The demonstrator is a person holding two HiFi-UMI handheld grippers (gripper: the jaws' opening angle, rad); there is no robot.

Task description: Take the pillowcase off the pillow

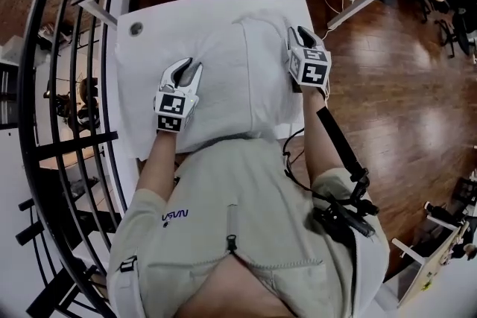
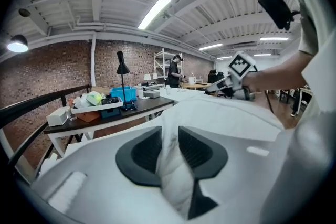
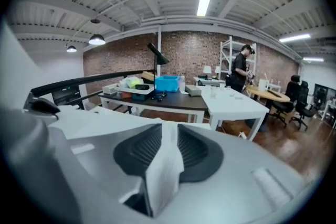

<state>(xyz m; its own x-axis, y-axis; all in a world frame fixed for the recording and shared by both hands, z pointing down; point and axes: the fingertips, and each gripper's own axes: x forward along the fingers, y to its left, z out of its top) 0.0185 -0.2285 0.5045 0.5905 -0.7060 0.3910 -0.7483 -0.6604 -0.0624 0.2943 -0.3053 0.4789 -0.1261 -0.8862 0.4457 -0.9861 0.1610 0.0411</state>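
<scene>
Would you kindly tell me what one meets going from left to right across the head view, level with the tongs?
Black curved metal railing → left tongs → white fabric pillowcase → right tongs → brown polished wooden floor.

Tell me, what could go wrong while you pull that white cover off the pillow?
1. The right hand-held gripper pinches only a thin fold of the pillowcase, so the cloth might slip out.
2. The left hand-held gripper grips the same white bundle, and nothing else pins it down. A pull could slide the whole bundle along the table instead of peeling the cover off.
</scene>
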